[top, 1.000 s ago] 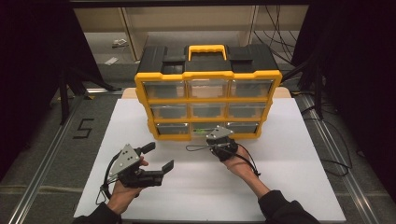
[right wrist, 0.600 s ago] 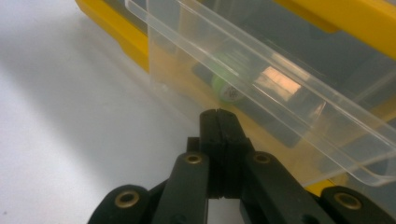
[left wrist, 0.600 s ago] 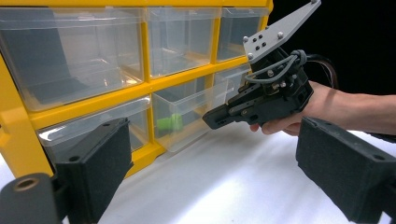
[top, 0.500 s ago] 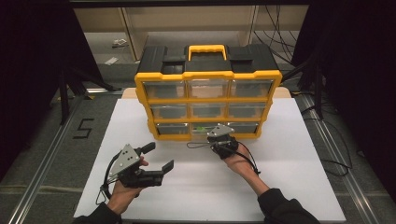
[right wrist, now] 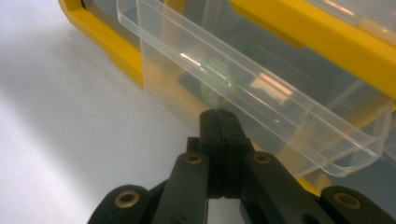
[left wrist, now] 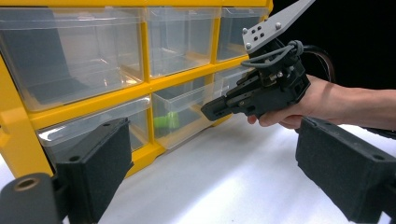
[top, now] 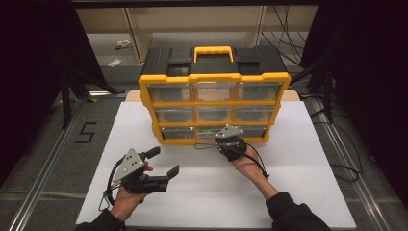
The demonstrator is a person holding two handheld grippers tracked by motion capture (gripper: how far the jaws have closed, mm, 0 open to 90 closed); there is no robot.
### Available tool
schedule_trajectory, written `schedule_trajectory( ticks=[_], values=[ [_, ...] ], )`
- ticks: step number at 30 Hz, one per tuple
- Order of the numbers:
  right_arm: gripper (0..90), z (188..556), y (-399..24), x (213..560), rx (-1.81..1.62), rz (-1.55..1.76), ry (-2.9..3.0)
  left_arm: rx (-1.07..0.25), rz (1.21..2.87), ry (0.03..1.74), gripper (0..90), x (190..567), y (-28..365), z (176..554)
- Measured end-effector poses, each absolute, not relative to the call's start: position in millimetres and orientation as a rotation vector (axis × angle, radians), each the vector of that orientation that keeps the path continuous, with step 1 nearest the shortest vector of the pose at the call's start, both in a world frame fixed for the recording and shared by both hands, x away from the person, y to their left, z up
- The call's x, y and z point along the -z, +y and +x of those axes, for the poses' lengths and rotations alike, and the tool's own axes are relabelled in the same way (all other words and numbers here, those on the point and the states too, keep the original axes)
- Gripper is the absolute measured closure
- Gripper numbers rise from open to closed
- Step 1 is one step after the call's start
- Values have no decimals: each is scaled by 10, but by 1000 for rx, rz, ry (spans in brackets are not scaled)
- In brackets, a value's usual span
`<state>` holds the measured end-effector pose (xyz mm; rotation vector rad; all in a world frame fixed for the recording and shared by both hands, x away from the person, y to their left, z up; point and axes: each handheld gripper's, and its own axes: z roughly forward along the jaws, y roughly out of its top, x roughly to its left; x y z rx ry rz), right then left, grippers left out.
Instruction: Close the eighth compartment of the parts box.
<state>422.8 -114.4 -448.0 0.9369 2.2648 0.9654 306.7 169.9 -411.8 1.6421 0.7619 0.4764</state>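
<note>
Near the front left corner of the white surface [top: 308,192], the left hand-held gripper [top: 166,163] hovers with its jaws spread wide and nothing between them, pointing toward the middle of the surface. From its own camera the two black pads [left wrist: 98,163] frame the lower rows of the cabinet.

The yellow drawer cabinet [top: 214,108] stands along the back edge, its front facing the person. Its middle bottom drawer [left wrist: 187,114] is pulled partway out, and a small green piece [left wrist: 167,122] lies inside it, toward the drawer's left side in the left gripper view.

Right of centre, the right hand-held gripper [top: 226,142] sits at that drawer's front. Its jaws are pressed fully together, and its tip [right wrist: 218,122] touches or nearly touches the clear front wall [right wrist: 261,93] just below the rim. Whether the tip is pinching the lip or only resting against it cannot be told.

The likely work is sliding this drawer. The risks, as I judge them:
- Closed jaws on smooth, thin plastic can slip off, so the drawer stays where it is.
- A push or pull off to one side could skew the drawer in its slot and jam it.
- Pulling too hard could drag the whole cabinet toward the front edge, since nothing braces it; the left hand-held gripper is well apart from it.
- A sharp tug might bring the drawer right out and spill the green piece.
</note>
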Motion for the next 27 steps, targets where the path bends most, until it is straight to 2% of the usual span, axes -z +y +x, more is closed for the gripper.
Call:
schedule_trajectory(
  ticks=[27],
  values=[
    [900,4364,-1134,4427,-986,958,2229,-476,1638,762,105,4113,1706,3067]
  ],
)
